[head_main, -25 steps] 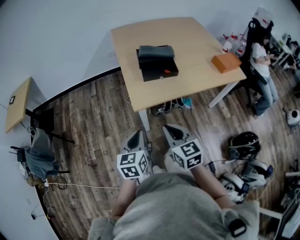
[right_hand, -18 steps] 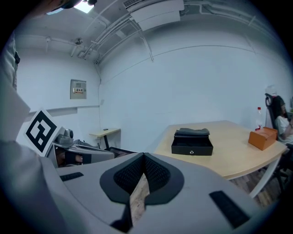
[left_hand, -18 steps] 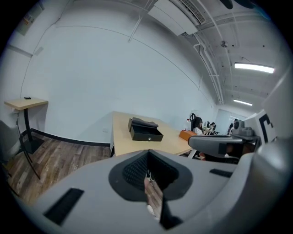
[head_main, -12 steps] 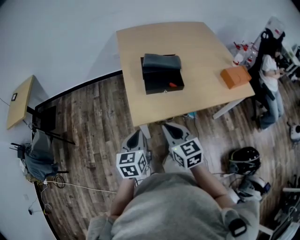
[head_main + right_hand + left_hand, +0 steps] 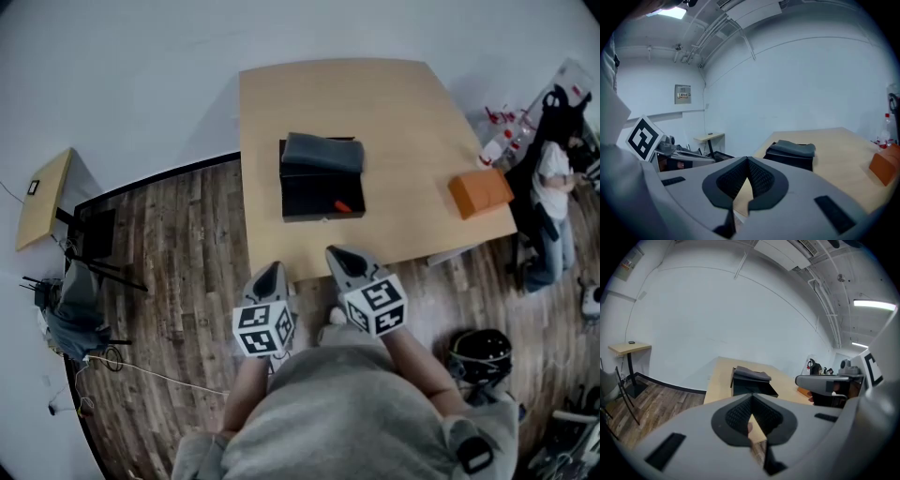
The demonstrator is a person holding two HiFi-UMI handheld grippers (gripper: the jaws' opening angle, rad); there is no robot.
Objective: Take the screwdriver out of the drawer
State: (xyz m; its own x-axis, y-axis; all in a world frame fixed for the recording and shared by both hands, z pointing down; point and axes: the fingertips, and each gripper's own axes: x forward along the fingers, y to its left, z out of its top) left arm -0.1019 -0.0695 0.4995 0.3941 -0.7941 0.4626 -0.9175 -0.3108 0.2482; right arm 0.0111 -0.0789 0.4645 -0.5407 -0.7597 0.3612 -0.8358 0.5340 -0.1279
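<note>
A black drawer unit (image 5: 319, 192) with a grey top (image 5: 322, 152) stands on the light wood table (image 5: 394, 103). Its drawer is pulled out toward me, and a small red-orange item (image 5: 342, 206), seemingly the screwdriver's handle, lies in it. My left gripper (image 5: 272, 269) and right gripper (image 5: 336, 253) hang side by side at the table's near edge, short of the drawer. Both are shut and empty. The drawer unit (image 5: 752, 383) lies ahead of the shut left gripper (image 5: 751, 397) in the left gripper view. It (image 5: 790, 157) also lies beyond the right gripper (image 5: 748, 160) in the right gripper view.
An orange box (image 5: 480, 192) sits on the table's right side, with bottles (image 5: 497, 141) near that corner. A person (image 5: 553, 178) sits at the far right. A small side table (image 5: 42, 197) and a chair stand at the left. A black helmet (image 5: 480, 354) lies on the wooden floor.
Both grippers have come forward together up to the table's near edge. The table and drawer unit now sit lower and nearer in the head view. The jaws have stayed shut.
</note>
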